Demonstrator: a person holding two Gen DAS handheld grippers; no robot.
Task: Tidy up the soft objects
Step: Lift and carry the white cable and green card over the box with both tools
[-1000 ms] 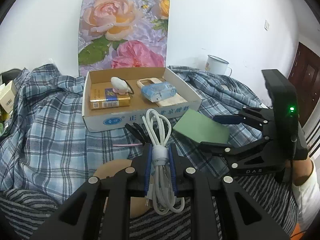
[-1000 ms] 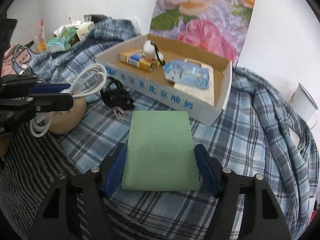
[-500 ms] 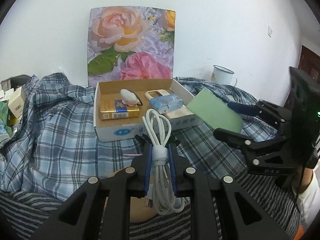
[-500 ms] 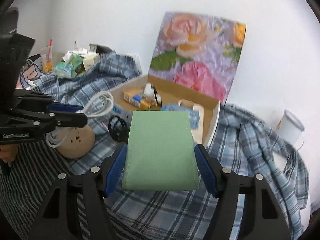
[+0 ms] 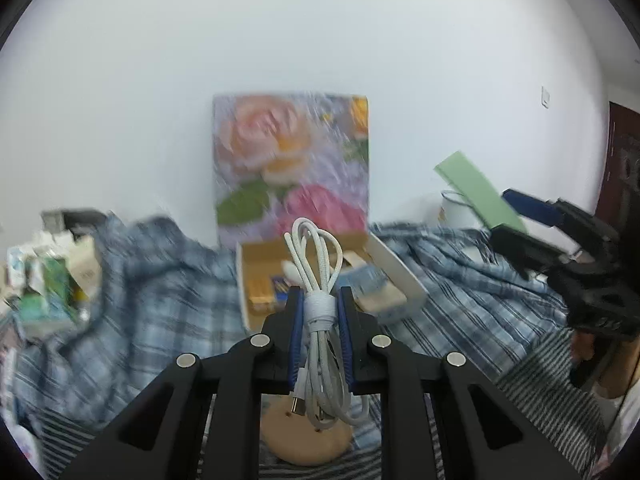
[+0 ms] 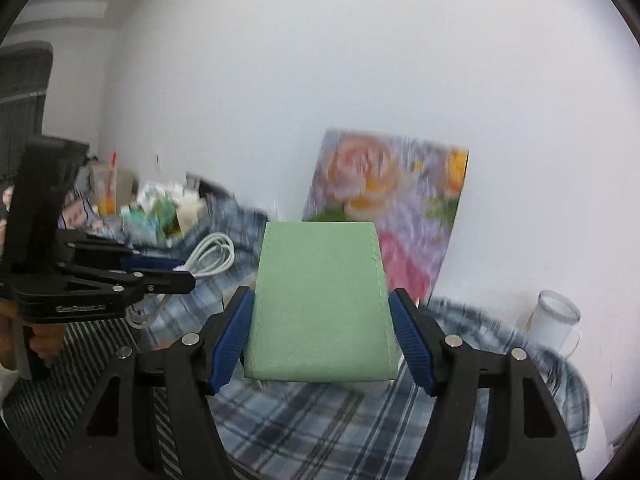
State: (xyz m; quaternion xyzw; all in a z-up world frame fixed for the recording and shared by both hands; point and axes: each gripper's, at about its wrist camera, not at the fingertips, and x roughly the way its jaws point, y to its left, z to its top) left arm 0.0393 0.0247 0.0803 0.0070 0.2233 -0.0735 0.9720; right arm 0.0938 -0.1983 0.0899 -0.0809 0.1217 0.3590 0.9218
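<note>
My left gripper (image 5: pixel 319 312) is shut on a coiled white cable (image 5: pixel 318 280), held in the air in front of the open cardboard box (image 5: pixel 394 276). The cable also shows in the right wrist view (image 6: pixel 212 256). My right gripper (image 6: pixel 320 316) is shut on a flat green pouch (image 6: pixel 320 304), raised well above the plaid cloth (image 6: pixel 320 432). In the left wrist view the pouch (image 5: pixel 478 192) tilts upward at the right, above the box. The box holds a yellow pack and a blue packet, both blurred.
A floral board (image 5: pixel 290 168) leans on the wall behind the box. A white enamel mug (image 6: pixel 554 320) stands at the right. Cartons and clutter (image 5: pixel 48 280) lie at the left. A round tan object (image 5: pixel 308 440) sits below the left gripper.
Both grippers have lifted and tilted upward with their loads. The box now sits lower and farther in both views. The green pouch rose from cloth level to above the box.
</note>
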